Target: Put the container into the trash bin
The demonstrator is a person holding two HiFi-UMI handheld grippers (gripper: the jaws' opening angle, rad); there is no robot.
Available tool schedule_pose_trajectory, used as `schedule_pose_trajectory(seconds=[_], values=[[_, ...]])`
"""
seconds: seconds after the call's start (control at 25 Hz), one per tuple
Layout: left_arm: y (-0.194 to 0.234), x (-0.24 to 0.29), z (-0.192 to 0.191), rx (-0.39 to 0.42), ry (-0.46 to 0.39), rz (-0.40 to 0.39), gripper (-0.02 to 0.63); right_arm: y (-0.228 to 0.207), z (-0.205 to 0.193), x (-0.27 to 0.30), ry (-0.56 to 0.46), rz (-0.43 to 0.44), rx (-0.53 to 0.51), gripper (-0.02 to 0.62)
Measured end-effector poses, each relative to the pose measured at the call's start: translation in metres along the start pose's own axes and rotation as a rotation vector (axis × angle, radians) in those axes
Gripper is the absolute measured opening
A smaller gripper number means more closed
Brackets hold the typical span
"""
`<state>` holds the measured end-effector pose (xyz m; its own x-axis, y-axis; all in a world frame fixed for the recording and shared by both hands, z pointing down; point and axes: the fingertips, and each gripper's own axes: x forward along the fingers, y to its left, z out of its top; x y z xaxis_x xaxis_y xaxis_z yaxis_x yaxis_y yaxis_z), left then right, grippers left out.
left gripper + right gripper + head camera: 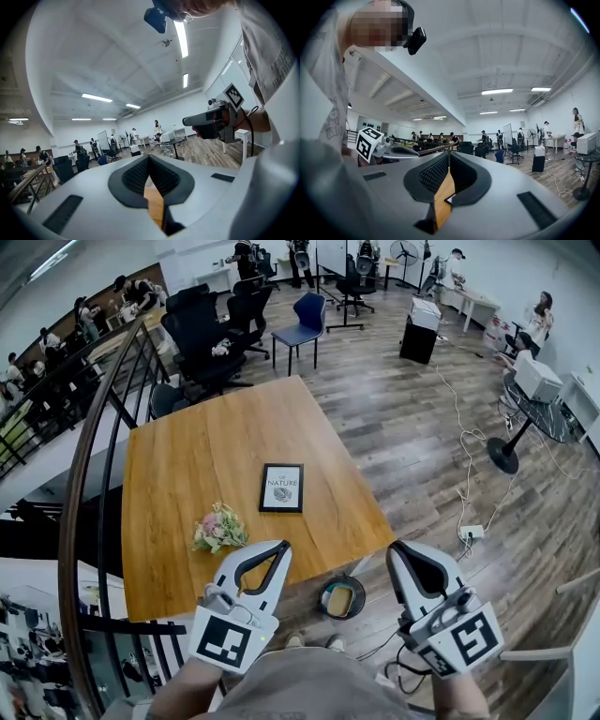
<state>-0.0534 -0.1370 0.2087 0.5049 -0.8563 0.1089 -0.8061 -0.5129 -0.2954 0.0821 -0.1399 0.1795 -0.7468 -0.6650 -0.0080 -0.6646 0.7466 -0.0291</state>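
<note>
A small round dark trash bin (339, 598) stands on the floor just off the near right corner of the wooden table (187, 474). Something tan lies inside the bin; I cannot tell for sure that it is the container. My left gripper (279, 547) hovers over the table's near edge, jaws together and empty. My right gripper (398, 549) hangs over the floor right of the bin, also shut with nothing in it. In the left gripper view the pads (136, 176) meet at their tips. The right gripper view shows its pads (432, 174) meeting the same way.
On the table lie a framed picture (281, 487) and a small bunch of flowers (218, 529). A curved railing (94, 446) runs along the table's left side. Cables (464, 512) trail over the floor at right. Office chairs (216, 334) stand beyond the table.
</note>
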Motion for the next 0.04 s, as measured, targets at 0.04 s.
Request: schedule_pose_trajectory(seconds=[0.04], values=[[0.0001, -0.0001, 0.0009, 0.002, 0.001, 0.001, 0.014, -0.0005, 0.0004, 0.0001, 0.0, 0.001, 0.001, 0.038]])
